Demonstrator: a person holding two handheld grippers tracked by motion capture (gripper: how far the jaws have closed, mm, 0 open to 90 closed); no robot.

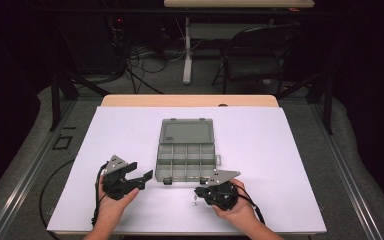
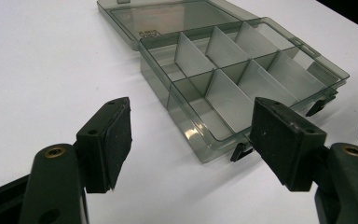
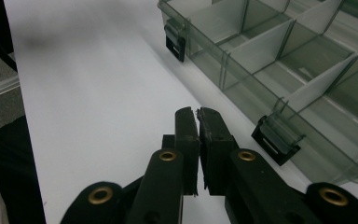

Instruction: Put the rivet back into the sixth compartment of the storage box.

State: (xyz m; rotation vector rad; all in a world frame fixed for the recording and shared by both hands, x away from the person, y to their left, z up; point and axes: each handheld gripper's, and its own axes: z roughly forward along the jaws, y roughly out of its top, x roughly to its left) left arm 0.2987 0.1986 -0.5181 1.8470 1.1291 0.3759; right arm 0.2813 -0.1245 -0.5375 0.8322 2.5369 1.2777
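Observation:
A smoky clear organizer box (image 1: 186,162) lies open in the middle of the white sheet, its lid (image 1: 186,131) folded flat away from me. Its compartments (image 2: 242,70) look empty. My left gripper (image 1: 141,170) is open, level with the box's near left corner, which sits between and beyond its jaws (image 2: 191,135). My right gripper (image 1: 199,192) rests just in front of the box's near edge, pointing left along it. Its jaws are shut (image 3: 198,114), pad against pad. A tiny pale item (image 1: 195,201) lies by its tips, too small to identify. Two black latches (image 3: 276,137) hang off the box front.
The white sheet (image 1: 280,150) covers most of the table, with a strip of wood (image 1: 190,100) showing at the far edge. A folding chair (image 1: 255,55) and a table leg stand beyond. Cables trail from both grippers off the near edge.

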